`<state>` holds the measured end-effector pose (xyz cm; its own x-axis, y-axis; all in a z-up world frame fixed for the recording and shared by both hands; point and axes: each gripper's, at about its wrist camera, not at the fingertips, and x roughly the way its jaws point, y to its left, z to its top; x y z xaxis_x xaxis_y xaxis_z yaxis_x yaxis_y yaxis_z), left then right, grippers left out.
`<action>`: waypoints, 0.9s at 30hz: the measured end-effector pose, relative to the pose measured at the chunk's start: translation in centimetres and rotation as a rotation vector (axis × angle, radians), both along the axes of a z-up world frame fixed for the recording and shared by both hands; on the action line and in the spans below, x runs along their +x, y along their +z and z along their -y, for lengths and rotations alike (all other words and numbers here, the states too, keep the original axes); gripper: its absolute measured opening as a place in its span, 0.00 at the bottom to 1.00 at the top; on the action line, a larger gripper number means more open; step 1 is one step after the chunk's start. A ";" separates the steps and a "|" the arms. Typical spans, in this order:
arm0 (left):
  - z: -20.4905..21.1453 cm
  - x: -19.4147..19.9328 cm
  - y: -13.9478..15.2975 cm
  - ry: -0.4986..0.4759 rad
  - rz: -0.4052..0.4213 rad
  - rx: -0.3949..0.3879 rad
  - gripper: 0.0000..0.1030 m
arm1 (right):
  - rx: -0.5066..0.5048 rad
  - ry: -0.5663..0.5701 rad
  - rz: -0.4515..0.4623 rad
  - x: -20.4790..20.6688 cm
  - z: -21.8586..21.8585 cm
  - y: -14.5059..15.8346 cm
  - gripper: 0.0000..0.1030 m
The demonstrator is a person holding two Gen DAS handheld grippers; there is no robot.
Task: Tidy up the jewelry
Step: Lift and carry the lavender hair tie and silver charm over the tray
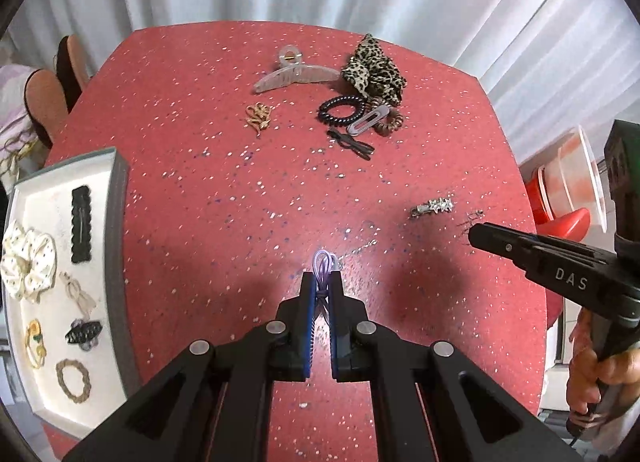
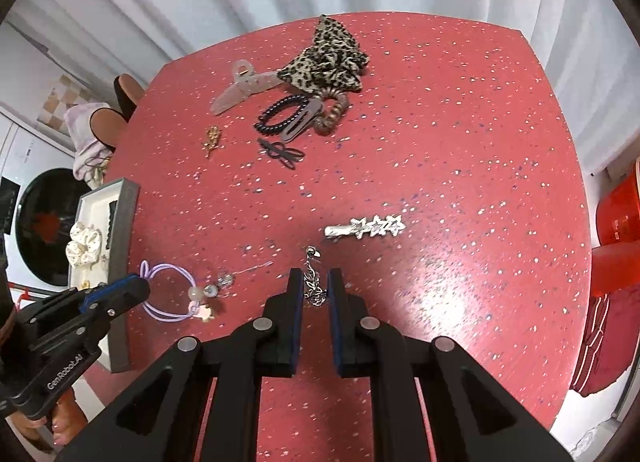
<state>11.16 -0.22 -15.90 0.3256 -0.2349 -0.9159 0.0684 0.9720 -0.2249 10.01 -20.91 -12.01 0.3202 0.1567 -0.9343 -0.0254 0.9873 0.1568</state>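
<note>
Fingers of the left gripper (image 1: 325, 282) pinch the lilac hair tie (image 2: 168, 290), its beaded end trailing right along the red table (image 2: 460, 150). The right gripper (image 2: 314, 282) clamps a dark chain earring (image 2: 313, 282), long axis pointing away, near the star clip (image 2: 366, 228).

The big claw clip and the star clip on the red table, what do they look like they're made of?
Claw clip: likely frosted translucent plastic, since the red table tints through it. Star clip: seemingly shiny silver metal, glinting brightly; rhinestones possible, too small to tell.
</note>
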 end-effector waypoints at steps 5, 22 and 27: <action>-0.4 -1.0 0.7 0.008 0.004 0.007 0.07 | 0.002 0.004 -0.009 -1.0 -1.0 0.6 0.13; -3.7 -4.5 5.1 0.063 0.024 0.005 0.07 | -0.008 0.034 -0.010 -3.8 -5.3 4.4 0.13; -5.5 -5.7 6.5 0.096 0.033 0.006 0.07 | -0.013 0.071 0.005 -4.0 -7.5 6.1 0.12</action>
<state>5.49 5.28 -9.42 0.3768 -0.1954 -0.9055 -0.0181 0.9758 -0.2181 5.97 -13.36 -5.95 0.3136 0.1672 -0.9347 -0.0967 0.9849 0.1438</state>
